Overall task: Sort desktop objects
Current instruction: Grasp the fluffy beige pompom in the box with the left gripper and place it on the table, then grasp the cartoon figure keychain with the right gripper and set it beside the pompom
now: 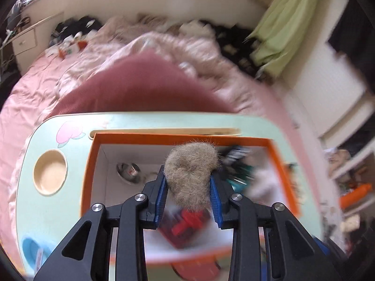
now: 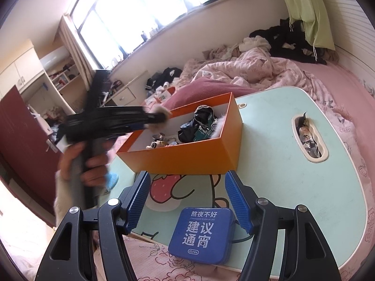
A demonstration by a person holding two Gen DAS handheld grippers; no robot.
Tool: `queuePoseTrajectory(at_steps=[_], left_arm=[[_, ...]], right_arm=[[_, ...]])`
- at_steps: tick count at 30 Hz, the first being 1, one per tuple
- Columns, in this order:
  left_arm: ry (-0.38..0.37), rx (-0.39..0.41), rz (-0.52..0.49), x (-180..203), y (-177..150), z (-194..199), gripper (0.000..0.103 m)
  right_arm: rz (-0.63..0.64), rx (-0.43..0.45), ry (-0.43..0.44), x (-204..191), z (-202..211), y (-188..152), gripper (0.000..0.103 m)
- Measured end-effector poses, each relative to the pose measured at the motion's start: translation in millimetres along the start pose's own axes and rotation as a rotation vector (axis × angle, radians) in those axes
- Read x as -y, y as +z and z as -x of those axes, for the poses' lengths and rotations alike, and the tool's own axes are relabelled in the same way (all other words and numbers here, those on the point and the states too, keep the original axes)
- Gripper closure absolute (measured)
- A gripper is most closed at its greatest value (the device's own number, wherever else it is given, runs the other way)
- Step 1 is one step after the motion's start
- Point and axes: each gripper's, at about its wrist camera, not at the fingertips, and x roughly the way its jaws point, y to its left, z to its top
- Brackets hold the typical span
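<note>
My left gripper point(image 1: 189, 175) is shut on a grey-brown fur ball point(image 1: 191, 173) and holds it above the open orange box point(image 1: 90, 164). The right wrist view shows the left gripper point(image 2: 161, 114) with the fur ball point(image 2: 159, 112) over the box's point(image 2: 187, 157) left rim. The box holds a metal piece point(image 1: 129, 169), a red item point(image 1: 187, 222) and dark and green items point(image 2: 199, 124). My right gripper point(image 2: 186, 201) is open and empty, low over the mint-green lap table point(image 2: 293, 187), just above a blue tin point(image 2: 202, 234) at the table's near edge.
The table point(image 1: 58, 210) sits on a pink bed point(image 2: 328, 75) with a rumpled quilt and a dark-pink pillow point(image 1: 140, 86). It has a round cup recess point(image 1: 50, 172) and an oval slot point(image 2: 308, 138) with dark items in it. A blue object point(image 1: 32, 250) lies at its near left corner.
</note>
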Motion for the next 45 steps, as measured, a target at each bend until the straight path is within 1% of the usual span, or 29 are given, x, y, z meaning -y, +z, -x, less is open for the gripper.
queuePoseTrajectory(at_steps=[2,5,7,10,12,13,15,16,17,18,19,20,21,22,23,24,27,30,32,33,35,37,39,41,43,45], left_arm=[[-0.058,0.037,-0.027,4,-18,29,0.069],[-0.057,0.051,-0.087,15,-46,47,0.069],[-0.052,0.014,-0.130,21,-69,45,0.069],[-0.058,-0.042,-0.113,20,-97,25,0.068],[-0.036,-0.058,-0.096,17,-113,10,0.065],[-0.021,-0.069,-0.094,17,-116,5,0.059],[0.015,-0.030,-0.110,20,-120,7,0.049],[0.035,-0.001,-0.123,22,-122,12,0.040],[0.038,0.030,-0.129,23,-123,18,0.033],[0.036,0.082,-0.128,22,-126,29,0.030],[0.035,0.111,-0.124,20,-127,36,0.021],[0.037,0.133,-0.120,19,-129,41,0.018],[0.041,0.148,-0.114,15,-131,46,0.016],[0.053,0.139,-0.110,14,-131,47,0.016],[0.071,0.123,-0.105,15,-128,43,0.016],[0.101,0.100,-0.102,14,-131,39,0.016],[0.160,0.048,-0.105,8,-136,30,0.016],[0.201,0.015,-0.105,5,-140,22,0.016],[0.221,-0.013,-0.113,4,-139,14,0.016],[0.250,-0.010,-0.134,6,-140,12,0.013],[0.249,-0.014,-0.129,6,-140,11,0.001],[0.256,-0.012,-0.119,3,-140,12,0.000],[0.254,-0.006,-0.124,3,-140,12,0.000],[0.248,-0.001,-0.130,4,-140,12,0.000],[0.243,0.003,-0.134,3,-143,11,0.000],[0.241,0.005,-0.136,6,-143,9,0.000]], right_arm=[[0.001,0.000,-0.002,-1,0,1,0.037],[0.001,-0.005,-0.001,-2,-3,0,0.037],[0.001,-0.011,0.002,-2,-5,0,0.037],[0.008,-0.021,0.001,-4,-7,-2,0.037],[0.012,-0.025,0.001,-6,-8,-3,0.037],[0.013,-0.022,-0.008,-6,-9,-3,0.037],[0.016,-0.023,-0.008,-8,-10,-3,0.037],[0.017,-0.023,-0.008,-8,-10,-2,0.037],[0.015,-0.024,-0.007,-8,-11,-2,0.037],[0.014,-0.025,-0.006,-8,-11,-2,0.037],[0.012,-0.027,-0.004,-8,-11,-2,0.037],[0.010,-0.030,-0.001,-9,-12,-1,0.037],[0.008,-0.032,0.003,-10,-13,0,0.037],[0.008,-0.035,0.005,-12,-14,1,0.037],[0.010,-0.038,0.005,-13,-15,2,0.037],[0.013,-0.041,0.005,-15,-16,4,0.037],[0.023,-0.050,-0.002,-18,-20,13,0.037],[0.020,-0.071,-0.004,-22,-26,27,0.037],[0.021,-0.115,0.000,-27,-35,39,0.037],[0.027,-0.148,0.004,-31,-41,45,0.037],[0.039,-0.211,-0.003,-42,-56,58,0.037],[0.046,-0.258,-0.016,-49,-72,70,0.037],[0.043,-0.313,0.005,-57,-91,82,0.037],[0.021,-0.395,0.032,-62,-119,92,0.037],[-0.009,-0.470,0.036,-64,-146,95,0.037],[-0.012,-0.538,0.017,-65,-172,95,0.037]])
